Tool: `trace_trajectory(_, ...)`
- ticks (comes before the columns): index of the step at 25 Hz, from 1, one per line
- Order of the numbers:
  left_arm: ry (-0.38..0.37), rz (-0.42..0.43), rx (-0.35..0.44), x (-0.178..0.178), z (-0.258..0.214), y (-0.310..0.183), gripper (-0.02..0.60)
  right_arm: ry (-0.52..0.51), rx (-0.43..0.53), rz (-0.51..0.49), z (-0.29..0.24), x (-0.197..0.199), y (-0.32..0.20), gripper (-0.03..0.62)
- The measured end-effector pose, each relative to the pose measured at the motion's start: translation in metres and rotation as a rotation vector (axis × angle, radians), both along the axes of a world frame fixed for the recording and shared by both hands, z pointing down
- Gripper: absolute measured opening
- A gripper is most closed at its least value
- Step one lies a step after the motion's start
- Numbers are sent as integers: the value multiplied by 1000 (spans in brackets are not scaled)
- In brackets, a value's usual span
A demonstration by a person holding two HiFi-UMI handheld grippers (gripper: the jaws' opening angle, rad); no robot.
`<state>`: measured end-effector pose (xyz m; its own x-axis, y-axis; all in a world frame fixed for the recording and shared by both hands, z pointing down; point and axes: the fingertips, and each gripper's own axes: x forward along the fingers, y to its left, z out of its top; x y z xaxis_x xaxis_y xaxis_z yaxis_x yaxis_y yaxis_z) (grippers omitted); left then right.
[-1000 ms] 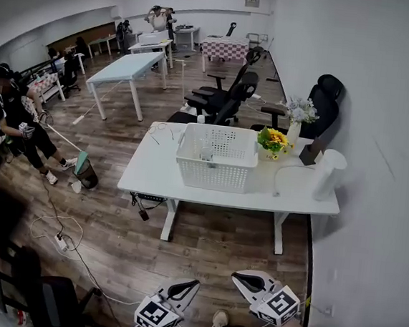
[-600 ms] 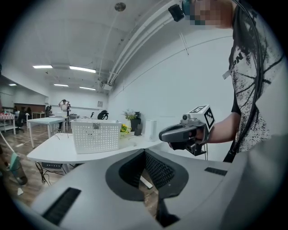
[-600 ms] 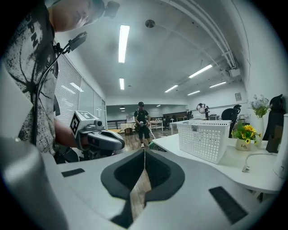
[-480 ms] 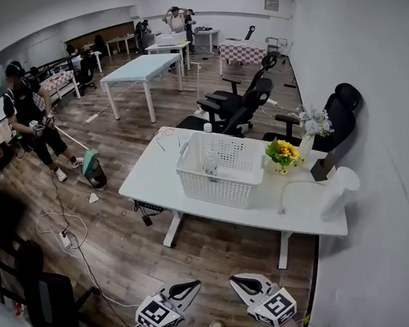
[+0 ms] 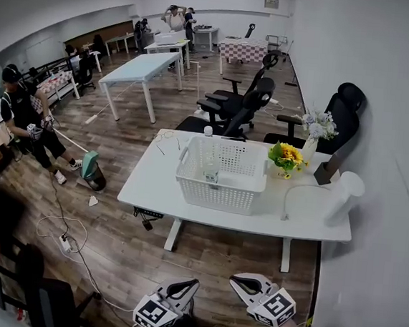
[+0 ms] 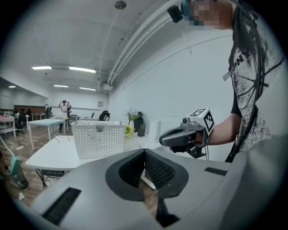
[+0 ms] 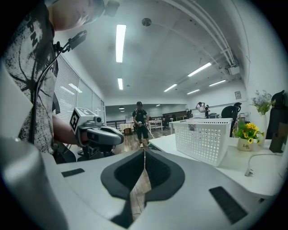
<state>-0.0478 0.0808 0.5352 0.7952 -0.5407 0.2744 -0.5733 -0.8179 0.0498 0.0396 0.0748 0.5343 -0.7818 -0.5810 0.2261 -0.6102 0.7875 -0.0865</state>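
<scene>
Left gripper [image 5: 190, 286]: held low, close in front of the person's body and above the wooden floor [image 5: 203, 256]. Its jaws point forward and slightly to the right. In the left gripper view [image 6: 145, 153] the jaws meet at the tips with nothing between them.
Right gripper [image 5: 236, 279]: beside the left one at about the same height, pointing forward and slightly to the left, so the two tips lean towards each other but stay apart. In its own view [image 7: 144, 152] the jaws are closed together and empty.
Arms: the right forearm [image 6: 225, 131] is bare and about level, with the hand wrapped round the grip behind the marker cube. The left forearm [image 7: 33, 128] is held the same way. Each gripper shows side-on in the other's view.
White basket [image 5: 216, 193]: ahead of both grippers and well apart from them, on the white desk [image 5: 156, 180]. It sits a little left of the line between the two tips. A small item lies inside it, too small to identify.
Beyond the right gripper: a pot of yellow flowers [image 5: 286, 157] stands just right of the basket. Further right are a pale-flower vase [image 5: 314, 128], a white cylinder [image 5: 347, 189] and a loose cable [image 5: 291, 193].
Far left of the left gripper: a person in dark clothes [image 5: 20, 116] stands on the floor.
</scene>
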Motion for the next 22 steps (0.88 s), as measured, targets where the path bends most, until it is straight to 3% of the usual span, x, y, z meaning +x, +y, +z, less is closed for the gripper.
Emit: trace_trajectory(22, 16, 215, 9, -52, -3, -181, 11, 0, -14, 227, 1, -50, -161, 23)
